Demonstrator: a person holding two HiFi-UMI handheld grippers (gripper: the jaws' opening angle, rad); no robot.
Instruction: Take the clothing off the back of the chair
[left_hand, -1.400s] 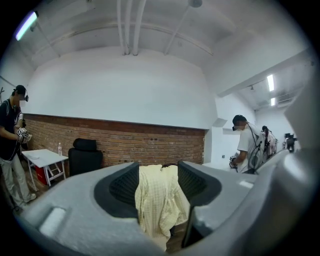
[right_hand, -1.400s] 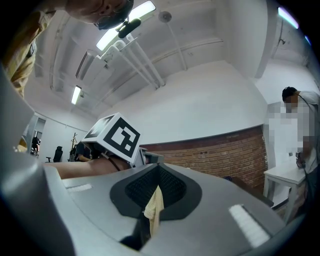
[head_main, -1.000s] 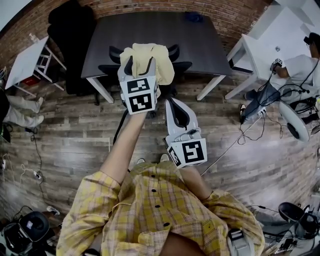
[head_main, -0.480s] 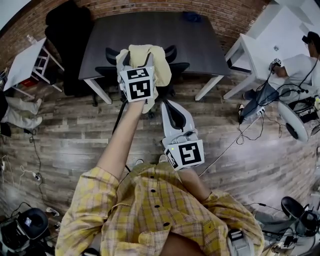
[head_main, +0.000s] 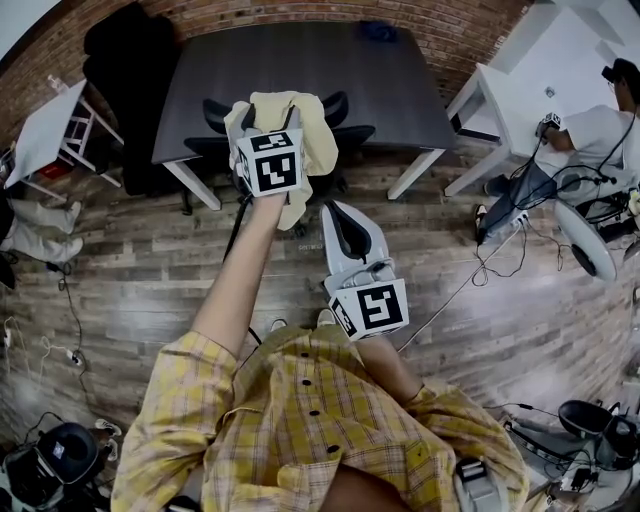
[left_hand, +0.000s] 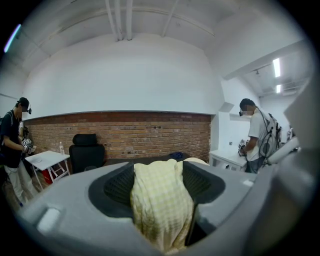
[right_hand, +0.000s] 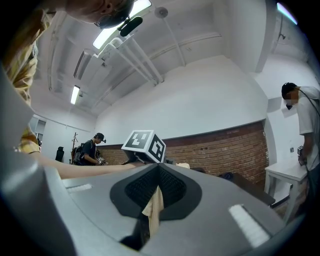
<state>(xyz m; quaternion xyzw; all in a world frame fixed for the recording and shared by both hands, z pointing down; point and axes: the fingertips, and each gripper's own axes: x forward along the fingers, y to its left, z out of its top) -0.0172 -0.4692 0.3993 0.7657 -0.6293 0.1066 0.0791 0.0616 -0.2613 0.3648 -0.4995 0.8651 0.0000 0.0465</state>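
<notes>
A pale yellow checked garment (head_main: 312, 135) hangs over the back of a black office chair (head_main: 343, 103) that is pushed in at the dark table. My left gripper (head_main: 268, 118) reaches out to it at the top of the chair back. Its jaws are opening, one on each side of a fold of the garment (left_hand: 160, 205). The left gripper view looks along the left gripper (left_hand: 159, 170) with the cloth filling the gap. My right gripper (head_main: 335, 208) hangs lower and nearer to me, apart from the cloth. In its own view the right gripper (right_hand: 159, 167) is shut and holds nothing.
The dark table (head_main: 300, 60) stands against a brick wall. A white table (head_main: 495, 95) with a person (head_main: 600, 130) beside it is at the right, and cables (head_main: 500, 260) trail on the wood floor. A small white table (head_main: 50, 120) and a black chair (head_main: 125, 60) stand at the left.
My left gripper has moved away from me toward the chair back, and its jaws now stand round the garment. The right gripper has stayed where it was.
</notes>
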